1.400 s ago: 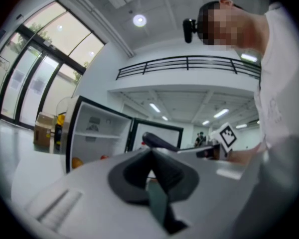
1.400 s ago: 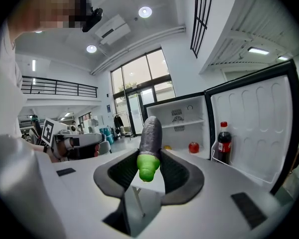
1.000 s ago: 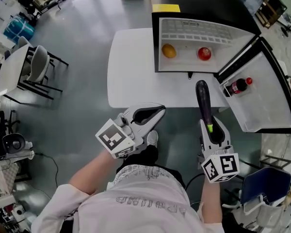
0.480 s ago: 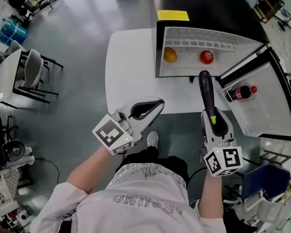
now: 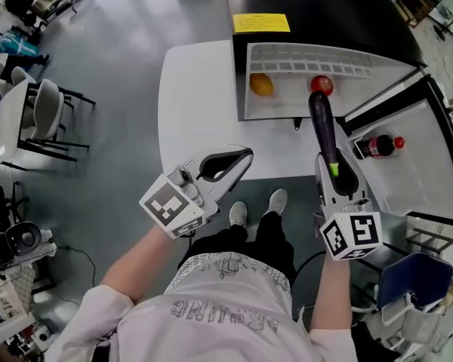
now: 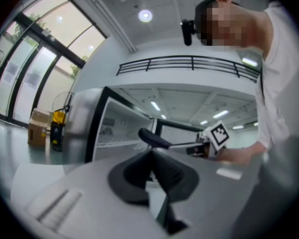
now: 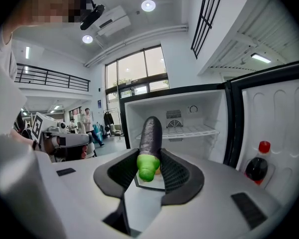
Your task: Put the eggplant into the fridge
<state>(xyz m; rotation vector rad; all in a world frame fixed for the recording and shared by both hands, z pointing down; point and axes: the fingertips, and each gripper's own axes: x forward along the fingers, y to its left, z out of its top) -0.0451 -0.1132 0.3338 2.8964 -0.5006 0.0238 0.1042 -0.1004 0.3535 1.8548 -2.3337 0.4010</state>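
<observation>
Purple and long, the eggplant (image 5: 323,127) sits in your right claw (image 7: 151,153), which is clamped on its green stem end. Its dark tip points away from you at the open fridge (image 5: 317,21); whether the tip has crossed the opening I cannot tell. On the white shelf inside lie an orange fruit (image 5: 261,84) to the left and a red fruit (image 5: 322,86) to the right, the red one just beside the eggplant's tip in the head view. The fridge door (image 5: 419,164) stands swung out to the right with a red-capped bottle (image 5: 379,146) in its rack. Your left claw (image 6: 150,156) is closed on nothing, near the near edge of the white table (image 5: 196,104), well left of the eggplant.
</observation>
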